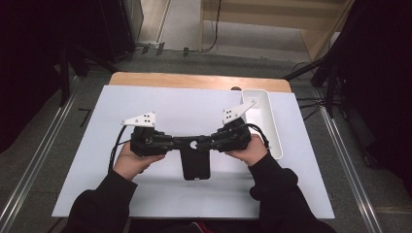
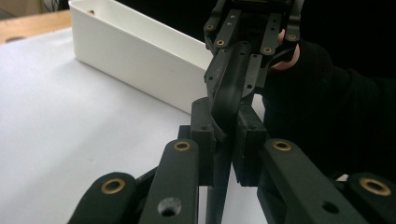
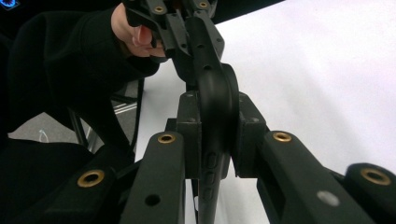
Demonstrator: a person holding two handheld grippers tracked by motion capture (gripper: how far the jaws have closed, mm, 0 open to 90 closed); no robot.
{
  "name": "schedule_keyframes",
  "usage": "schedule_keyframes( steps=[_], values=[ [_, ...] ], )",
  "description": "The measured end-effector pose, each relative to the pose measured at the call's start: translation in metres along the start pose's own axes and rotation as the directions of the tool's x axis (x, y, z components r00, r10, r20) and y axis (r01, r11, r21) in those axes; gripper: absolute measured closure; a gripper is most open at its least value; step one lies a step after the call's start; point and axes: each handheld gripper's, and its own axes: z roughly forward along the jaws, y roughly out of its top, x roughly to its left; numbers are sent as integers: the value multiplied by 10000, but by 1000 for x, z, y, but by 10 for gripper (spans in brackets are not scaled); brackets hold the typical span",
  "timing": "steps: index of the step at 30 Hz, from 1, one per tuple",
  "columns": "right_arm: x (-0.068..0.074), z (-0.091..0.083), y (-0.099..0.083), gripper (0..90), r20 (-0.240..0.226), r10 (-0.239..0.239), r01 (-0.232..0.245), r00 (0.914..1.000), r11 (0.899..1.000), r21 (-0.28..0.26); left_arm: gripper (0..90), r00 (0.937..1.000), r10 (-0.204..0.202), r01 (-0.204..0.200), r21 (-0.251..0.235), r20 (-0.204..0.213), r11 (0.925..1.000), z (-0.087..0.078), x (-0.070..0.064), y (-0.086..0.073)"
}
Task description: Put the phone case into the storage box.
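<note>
Grip matters: both the left hand-held gripper (image 1: 180, 142) and right hand-held gripper (image 1: 208, 142) clamp the flat black rubbery phone case (image 1: 196, 165). Keep both clenched evenly, pulling level beside the long white plastic tray (image 1: 273, 127).

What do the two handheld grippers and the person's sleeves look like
The left gripper and right gripper are black linkage frames with brass-coloured pivot rivets. Each carries a grey three-cornered plate dotted with small dark marks, and a black cable trails from the left one. The sleeves are black.
</note>
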Motion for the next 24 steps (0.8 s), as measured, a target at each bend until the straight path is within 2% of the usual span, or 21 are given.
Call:
schedule_keyframes(
  steps=[9, 11, 17, 21, 24],
  values=[
    [1, 0, 1, 733, 125, -84, 85, 9999, 10000, -53, 807, 9999, -15, 15, -28, -119, 10000, -1, -1, 2],
    [2, 0, 1, 708, 165, -102, 103, 9998, 9999, -88, 807, 9999, -8, 8, -58, -132, 10000, -2, -2, 2],
    [2, -2, 1, 578, 163, 122, -120, 9998, 9998, -153, 807, 9998, -41, 39, -137, -198, 9999, -4, -2, 3],
    [4, -5, 1, 517, 322, -27, 32, 9995, 9999, -164, 807, 9997, -32, 28, -163, -239, 9999, -5, -2, 3],
    [5, -9, 2, 443, 527, 139, -119, 9985, 9992, -371, 807, 9993, -91, 84, -196, -374, 9998, -6, -2, 3]
  ],
)
